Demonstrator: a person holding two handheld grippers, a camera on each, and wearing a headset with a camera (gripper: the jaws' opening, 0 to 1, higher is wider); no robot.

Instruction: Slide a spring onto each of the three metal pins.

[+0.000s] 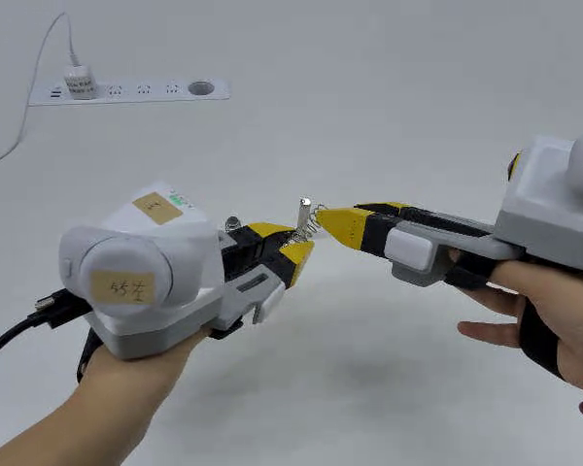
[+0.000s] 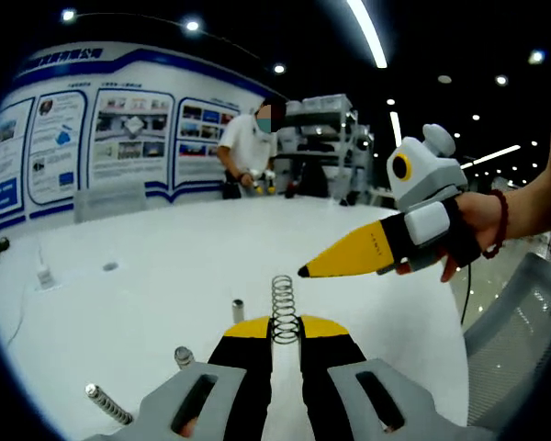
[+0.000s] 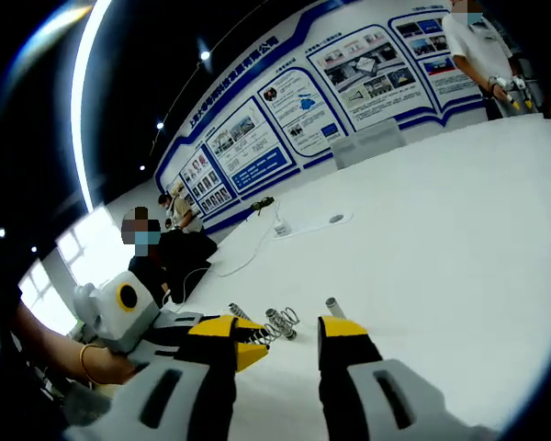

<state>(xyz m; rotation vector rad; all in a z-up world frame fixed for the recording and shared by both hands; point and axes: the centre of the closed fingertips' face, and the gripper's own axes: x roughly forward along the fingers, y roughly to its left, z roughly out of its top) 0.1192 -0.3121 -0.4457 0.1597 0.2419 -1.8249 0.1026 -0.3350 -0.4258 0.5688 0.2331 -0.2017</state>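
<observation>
The left gripper [image 2: 286, 328] was clamped on a spring [image 2: 284, 301] just beside the bare pin [image 2: 238, 310], mid-way across the bench [image 1: 369, 388]. The right gripper [image 3: 285, 329] stood with jaws apart. A second pin [image 2: 184, 356] and a third pin [image 2: 105, 403] appeared already sprung, leaving one.

I see the spring [image 2: 285, 308] as bare coiled wire with a bright metal sheen, and the pin [image 1: 304, 209] as smooth, dull-silver metal. The left gripper [image 1: 301, 245] has a matt grey plastic shell carrying tan paper labels [image 1: 157, 207]. The table [image 1: 369, 97] looks smooth, matt white.
</observation>
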